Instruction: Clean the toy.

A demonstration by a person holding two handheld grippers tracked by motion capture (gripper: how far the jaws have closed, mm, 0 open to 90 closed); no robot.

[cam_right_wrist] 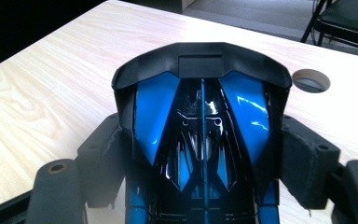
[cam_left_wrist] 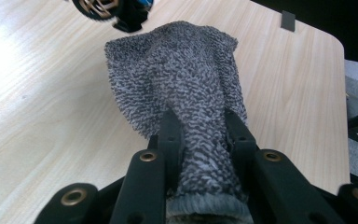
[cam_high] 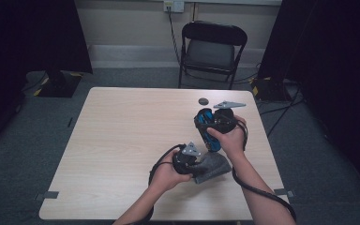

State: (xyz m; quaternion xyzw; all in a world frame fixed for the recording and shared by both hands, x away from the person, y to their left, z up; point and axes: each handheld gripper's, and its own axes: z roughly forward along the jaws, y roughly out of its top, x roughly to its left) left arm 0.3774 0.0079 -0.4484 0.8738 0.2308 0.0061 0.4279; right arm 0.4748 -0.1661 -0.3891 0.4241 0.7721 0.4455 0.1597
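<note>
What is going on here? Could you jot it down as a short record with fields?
Setting: light wooden table, folding chair behind it
Left gripper: shut on a grey towel, bunched between its jaws
Right gripper: shut on a blue and black toy car, held by its sides
Towel position: near the front edge of the table, touching the car's lower end
Other item: small round dark disc on the table beyond the car
Likely activity: wiping the car with the towel, as a guess
</note>
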